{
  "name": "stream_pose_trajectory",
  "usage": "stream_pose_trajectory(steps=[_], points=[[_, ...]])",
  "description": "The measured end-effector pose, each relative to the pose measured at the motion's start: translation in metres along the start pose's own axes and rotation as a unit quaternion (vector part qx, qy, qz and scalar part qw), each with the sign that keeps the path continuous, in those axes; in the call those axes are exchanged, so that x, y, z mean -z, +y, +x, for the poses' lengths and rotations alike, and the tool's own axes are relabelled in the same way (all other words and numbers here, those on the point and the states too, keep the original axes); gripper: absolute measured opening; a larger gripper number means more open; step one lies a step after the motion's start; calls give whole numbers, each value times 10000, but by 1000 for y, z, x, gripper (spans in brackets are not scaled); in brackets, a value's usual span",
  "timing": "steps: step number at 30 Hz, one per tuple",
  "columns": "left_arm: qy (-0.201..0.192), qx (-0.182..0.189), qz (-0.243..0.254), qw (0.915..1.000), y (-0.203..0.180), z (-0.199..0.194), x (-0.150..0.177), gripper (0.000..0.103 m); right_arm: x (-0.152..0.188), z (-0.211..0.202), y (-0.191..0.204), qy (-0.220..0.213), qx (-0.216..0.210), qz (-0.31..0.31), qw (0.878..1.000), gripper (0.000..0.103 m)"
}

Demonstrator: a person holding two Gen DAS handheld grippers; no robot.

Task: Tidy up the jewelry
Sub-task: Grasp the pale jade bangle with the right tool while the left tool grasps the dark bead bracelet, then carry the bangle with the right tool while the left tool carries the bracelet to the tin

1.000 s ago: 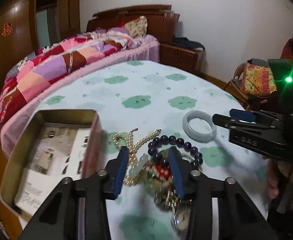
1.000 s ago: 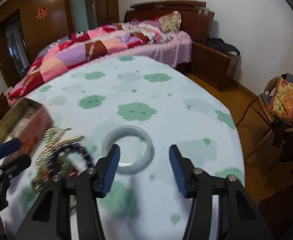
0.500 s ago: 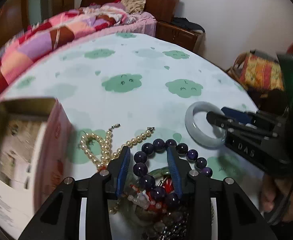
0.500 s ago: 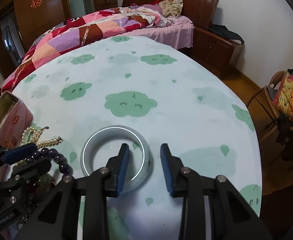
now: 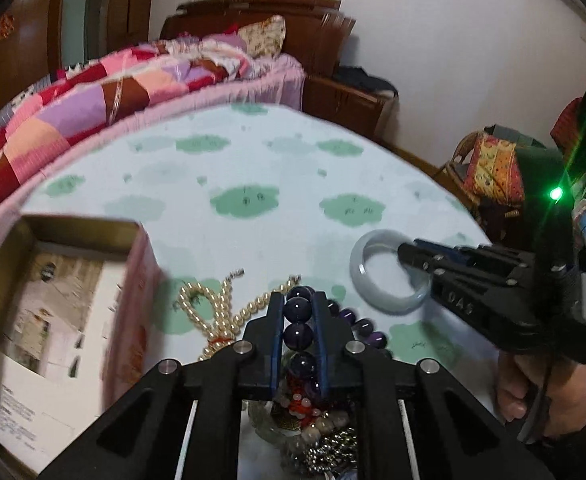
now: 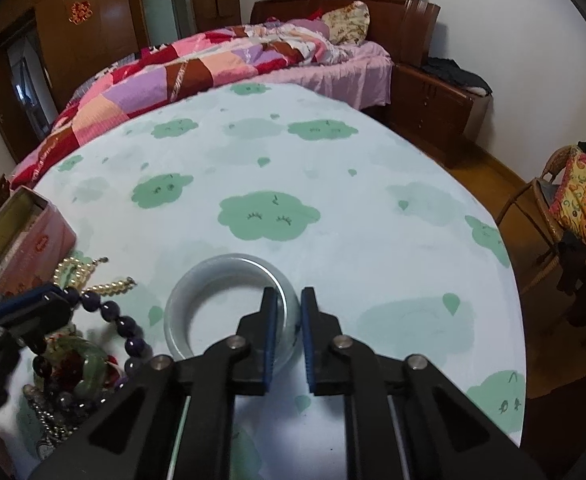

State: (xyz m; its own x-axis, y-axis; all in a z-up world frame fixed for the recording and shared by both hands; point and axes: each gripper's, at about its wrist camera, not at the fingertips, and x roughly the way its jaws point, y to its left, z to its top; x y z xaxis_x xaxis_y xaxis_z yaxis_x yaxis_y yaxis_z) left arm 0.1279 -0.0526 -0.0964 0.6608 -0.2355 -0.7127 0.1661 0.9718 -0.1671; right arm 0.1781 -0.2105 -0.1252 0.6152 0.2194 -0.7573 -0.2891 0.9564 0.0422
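My left gripper point(image 5: 298, 300) is shut on a dark purple bead bracelet point(image 5: 298, 334) that lies on top of a pile of jewelry point(image 5: 313, 428). A pearl necklace point(image 5: 217, 312) lies just left of it. My right gripper point(image 6: 288, 300) is shut on the near rim of a pale jade bangle point(image 6: 197, 280), which rests on the cloud-print tablecloth point(image 6: 333, 184). The bangle point(image 5: 373, 300) and the right gripper point(image 5: 407, 250) also show in the left wrist view. The purple bracelet point(image 6: 129, 328) shows at the left of the right wrist view.
An open pink tin box point(image 5: 53, 320) with printed paper inside stands at the table's left; it also shows in the right wrist view point(image 6: 21, 236). A bed point(image 6: 213, 64) with a patchwork quilt lies behind the table. A chair point(image 6: 573, 208) with a cushion stands to the right.
Both grippers have closed: the left on the purple bead bracelet, the right on the rim of the jade bangle. Both moved forward and down onto the pieces.
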Motion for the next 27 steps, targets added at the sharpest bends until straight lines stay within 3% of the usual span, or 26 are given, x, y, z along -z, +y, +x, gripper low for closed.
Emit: stream_pose_trajectory(steps=[10,19,27], points=[[-522,158,162,9984,-10,-38,-11,13,-2,-17,6,-549,-76,-63,9984,14],[-938,186,148,9953,-3,-73,-24,13,-9,-35,15,-789,-139,-183,9966,14],[-1155,15,123,9932,15,-92,-32,13,-29,-56,38,-960,-547,-395,9931,14]])
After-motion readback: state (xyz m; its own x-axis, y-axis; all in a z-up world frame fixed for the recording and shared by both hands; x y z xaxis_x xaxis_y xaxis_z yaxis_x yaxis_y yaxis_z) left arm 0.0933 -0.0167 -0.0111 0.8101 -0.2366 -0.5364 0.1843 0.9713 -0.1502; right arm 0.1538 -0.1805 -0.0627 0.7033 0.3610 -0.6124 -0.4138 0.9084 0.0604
